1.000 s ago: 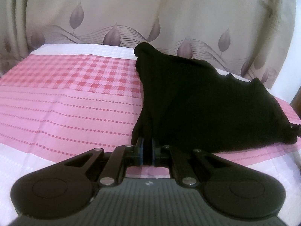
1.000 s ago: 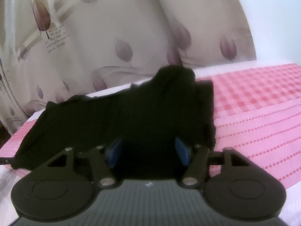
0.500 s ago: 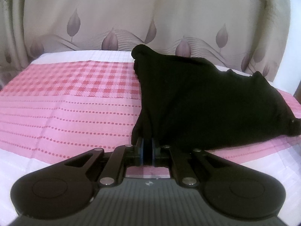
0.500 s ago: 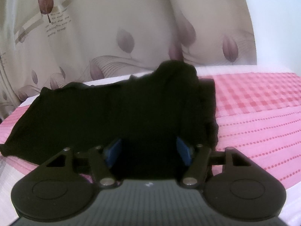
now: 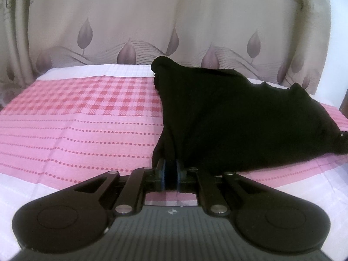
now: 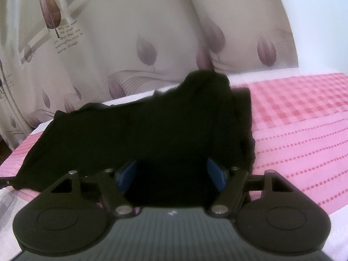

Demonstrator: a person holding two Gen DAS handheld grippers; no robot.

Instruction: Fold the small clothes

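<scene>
Lying near the far edge of a pink-covered bed (image 5: 76, 130), a soft, light black garment (image 5: 228, 119) is pinched at its near hem by the left hand-held gripper (image 5: 170, 175), now loosening. Cloth is straddled, not pressed, by the right hand-held gripper (image 6: 171, 174), its jaws widening. Hems are judged the best hold.

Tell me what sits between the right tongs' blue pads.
Black garment fills the gap between the right tongs, whose jaws are opening and no longer press it, as the right wrist view shows.
</scene>
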